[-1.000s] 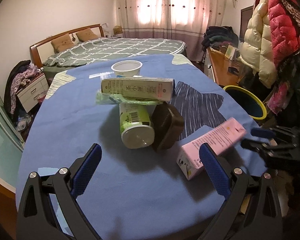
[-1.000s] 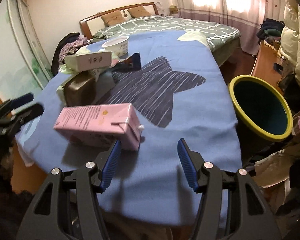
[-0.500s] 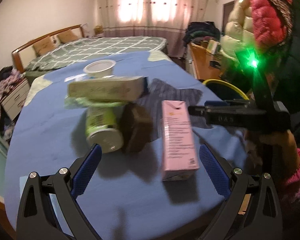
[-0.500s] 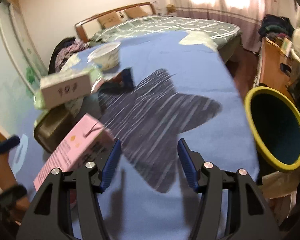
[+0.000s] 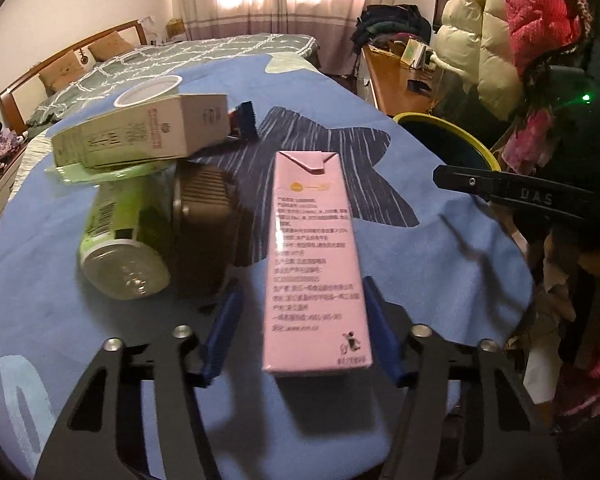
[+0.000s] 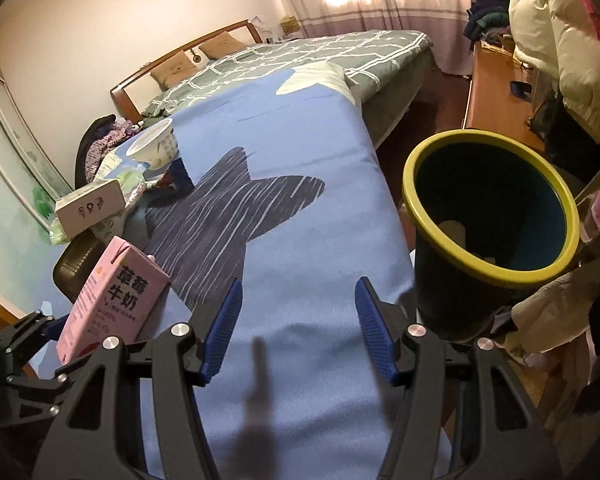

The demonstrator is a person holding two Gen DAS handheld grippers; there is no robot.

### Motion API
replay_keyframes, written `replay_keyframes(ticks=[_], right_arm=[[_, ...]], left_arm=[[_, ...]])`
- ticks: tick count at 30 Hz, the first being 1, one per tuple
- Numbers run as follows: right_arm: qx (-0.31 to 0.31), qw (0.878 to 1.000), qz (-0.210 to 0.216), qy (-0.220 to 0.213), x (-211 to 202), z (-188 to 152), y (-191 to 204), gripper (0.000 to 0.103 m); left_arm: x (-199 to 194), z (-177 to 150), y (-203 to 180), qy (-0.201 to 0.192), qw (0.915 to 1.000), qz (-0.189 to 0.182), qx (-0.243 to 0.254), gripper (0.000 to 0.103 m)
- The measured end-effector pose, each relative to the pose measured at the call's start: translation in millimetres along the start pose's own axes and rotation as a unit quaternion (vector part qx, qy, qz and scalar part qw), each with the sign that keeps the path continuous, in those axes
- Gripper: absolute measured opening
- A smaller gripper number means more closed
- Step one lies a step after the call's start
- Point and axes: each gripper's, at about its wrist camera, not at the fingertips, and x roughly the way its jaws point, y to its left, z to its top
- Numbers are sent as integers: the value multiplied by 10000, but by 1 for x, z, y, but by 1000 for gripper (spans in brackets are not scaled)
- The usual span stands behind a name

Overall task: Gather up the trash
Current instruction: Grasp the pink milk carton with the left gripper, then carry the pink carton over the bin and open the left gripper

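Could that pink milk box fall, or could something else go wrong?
Maybe. The pink carton stands between the left gripper's fingers, but a gap shows on its left side, so it could tip or slip when lifted. The brown box and the lying bottle sit close beside it and could get bumped. The bin stands off the table's edge, so a carton let go too early might land on the floor.

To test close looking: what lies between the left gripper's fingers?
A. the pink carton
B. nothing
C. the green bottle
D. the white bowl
A: in the left wrist view the pink carton sits between the left gripper fingers; the green bottle lies aside.
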Motion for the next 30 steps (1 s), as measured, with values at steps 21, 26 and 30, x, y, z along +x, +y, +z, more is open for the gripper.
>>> replay_keyframes(ticks=[21, 26, 30], right_arm=[[804, 9901, -1009, -551, -49, -5, -90, 56], [962, 9860, -1227, -582, -54, -6, -110, 56], [1051, 9835, -1348, -585, -55, -8, -122, 56]], left_arm=[[24, 105, -86, -545, 9930, -654, 821, 40], [57, 149, -128, -377, 9891, -1033, 978, 40], [83, 171, -161, -243, 9865, -1122, 1169, 40]])
